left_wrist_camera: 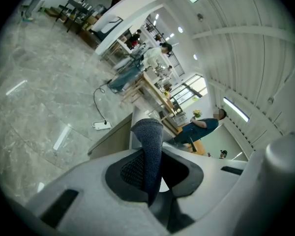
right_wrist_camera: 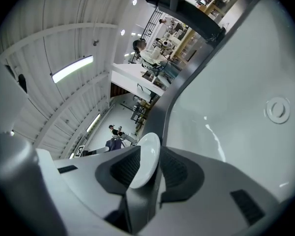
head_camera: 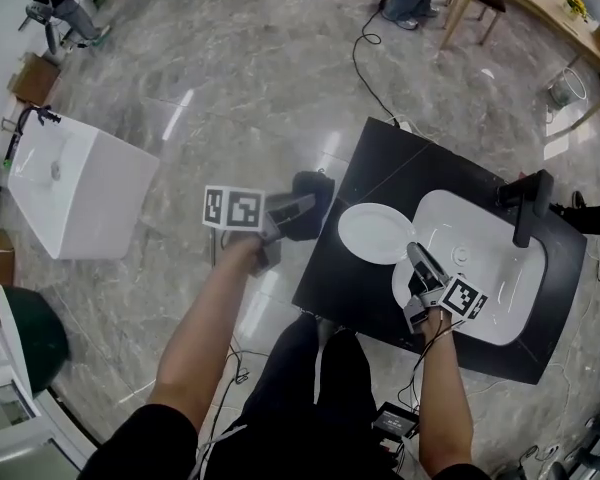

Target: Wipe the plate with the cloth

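Note:
A round white plate (head_camera: pixel 376 232) lies flat on the black counter (head_camera: pixel 380 163), just left of the white sink (head_camera: pixel 485 268). My right gripper (head_camera: pixel 418 259) reaches over the sink's rim to the plate's right edge. In the right gripper view the plate's rim (right_wrist_camera: pixel 146 154) stands between the jaws of the right gripper (right_wrist_camera: pixel 150 167), which are spread with a gap beside it. Left of the counter, over the floor, my left gripper (head_camera: pixel 298 209) is shut on a dark blue-grey cloth (head_camera: pixel 314 200). The cloth (left_wrist_camera: pixel 150 141) sticks up from between the jaws in the left gripper view.
A black faucet (head_camera: pixel 528 208) stands at the sink's far side. A white basin unit (head_camera: pixel 75 188) sits on the marble floor at the left. A black cable (head_camera: pixel 365 63) runs across the floor toward a wooden table (head_camera: pixel 540 3). A person's legs stand at the top.

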`<state>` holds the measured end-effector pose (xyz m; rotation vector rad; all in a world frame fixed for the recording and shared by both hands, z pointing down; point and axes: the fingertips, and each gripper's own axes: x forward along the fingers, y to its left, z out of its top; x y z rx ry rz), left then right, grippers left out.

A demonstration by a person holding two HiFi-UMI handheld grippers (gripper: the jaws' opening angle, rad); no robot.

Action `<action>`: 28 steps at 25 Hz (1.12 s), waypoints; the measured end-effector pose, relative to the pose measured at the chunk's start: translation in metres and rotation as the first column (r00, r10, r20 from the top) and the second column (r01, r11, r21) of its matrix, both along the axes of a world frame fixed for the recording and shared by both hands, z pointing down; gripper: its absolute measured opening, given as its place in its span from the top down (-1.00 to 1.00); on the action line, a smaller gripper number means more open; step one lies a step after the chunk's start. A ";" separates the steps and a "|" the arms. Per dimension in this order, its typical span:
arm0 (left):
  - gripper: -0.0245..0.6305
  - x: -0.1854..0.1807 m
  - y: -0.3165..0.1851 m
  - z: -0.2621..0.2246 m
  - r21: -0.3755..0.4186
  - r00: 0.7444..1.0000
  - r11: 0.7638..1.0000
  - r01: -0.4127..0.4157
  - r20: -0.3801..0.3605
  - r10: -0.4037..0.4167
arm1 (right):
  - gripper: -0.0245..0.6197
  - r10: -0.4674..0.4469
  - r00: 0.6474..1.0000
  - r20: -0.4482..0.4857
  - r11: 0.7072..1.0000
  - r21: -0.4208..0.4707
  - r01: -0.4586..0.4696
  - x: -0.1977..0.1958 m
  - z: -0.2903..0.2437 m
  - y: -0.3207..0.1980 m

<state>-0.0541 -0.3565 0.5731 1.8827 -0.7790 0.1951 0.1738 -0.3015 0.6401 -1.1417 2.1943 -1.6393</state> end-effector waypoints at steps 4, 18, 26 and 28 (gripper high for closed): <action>0.76 0.006 0.018 -0.036 0.067 1.000 0.998 -0.002 -0.031 0.004 | 0.62 0.057 0.998 -0.037 0.998 0.024 -0.056 0.010 -0.004 -0.001; 0.76 0.064 0.179 -0.179 0.561 0.980 0.825 -0.064 -0.122 0.160 | 0.90 0.044 0.998 0.054 0.934 0.352 -0.060 0.040 -0.159 0.094; 0.76 0.064 0.244 -0.238 0.689 0.952 0.706 -0.165 -0.076 0.297 | 0.91 -0.026 0.991 -0.128 0.781 0.617 0.100 -0.023 -0.286 0.192; 0.76 0.059 0.262 -0.253 0.714 0.943 0.683 -0.154 -0.099 0.317 | 0.91 -0.011 0.982 -0.190 0.753 0.645 0.133 -0.035 -0.305 0.216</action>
